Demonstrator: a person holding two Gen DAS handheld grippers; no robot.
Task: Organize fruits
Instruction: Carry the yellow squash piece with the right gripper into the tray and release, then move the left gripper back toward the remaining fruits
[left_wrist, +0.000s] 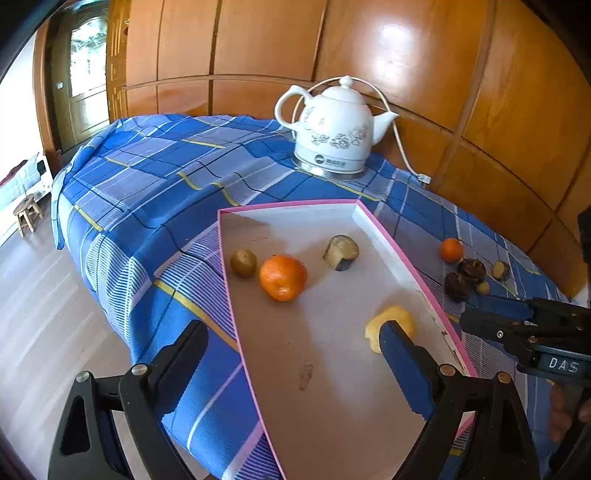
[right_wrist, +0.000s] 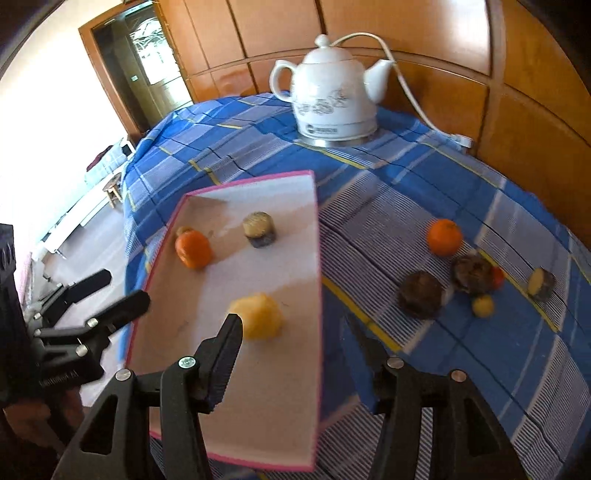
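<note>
Both black two-finger grippers, left (left_wrist: 295, 354) and right (right_wrist: 295, 354), gape empty over the pink-rimmed white tray (right_wrist: 318, 258); the yellow, perhaps peeled, fruit (right_wrist: 258, 314) lies lower centre.

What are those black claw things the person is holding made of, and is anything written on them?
Each is a black, angular plastic-looking frame with silver bolt heads at the joints. The left claw has two long fingers faced with ribbed blue pads. The right claw looks built the same way. Seen from the left camera, its body carries white letters reading DAS. No cables or sleeves show.
</note>
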